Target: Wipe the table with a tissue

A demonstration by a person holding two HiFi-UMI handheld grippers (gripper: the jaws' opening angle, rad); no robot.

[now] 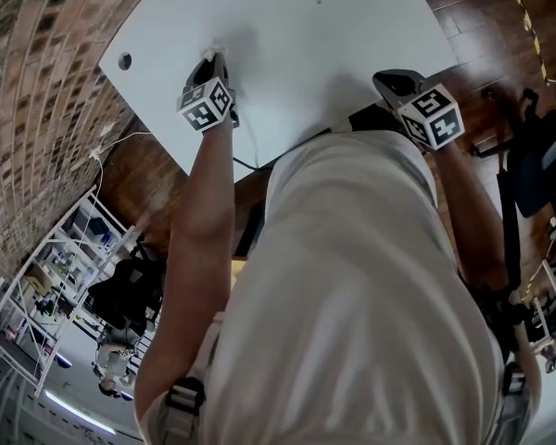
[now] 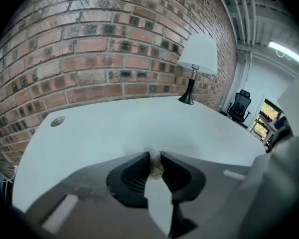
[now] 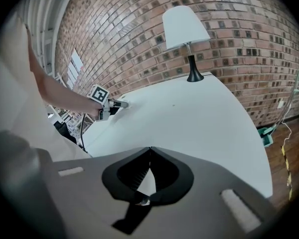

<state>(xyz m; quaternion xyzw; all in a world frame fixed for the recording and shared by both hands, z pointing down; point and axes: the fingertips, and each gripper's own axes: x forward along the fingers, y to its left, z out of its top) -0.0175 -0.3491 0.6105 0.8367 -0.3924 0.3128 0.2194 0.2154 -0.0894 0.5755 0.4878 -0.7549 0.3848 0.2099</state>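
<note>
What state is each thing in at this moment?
left gripper, shut on the tissue, tip at the table
tissue, pinched between the left jaws
right gripper, shut, nothing between its jaws
lamp, upright on the table

My head camera looks steeply down past the person's torso (image 1: 352, 276) onto the white table (image 1: 334, 26), with the left gripper (image 1: 215, 61) and right gripper (image 1: 394, 82) near its closer edge. My left gripper view sits low and close over the tabletop, facing the brick wall (image 2: 89, 49) and lamp (image 2: 197, 59). My right gripper view looks across that same table toward the same lamp and wall, catching the left gripper too
</note>
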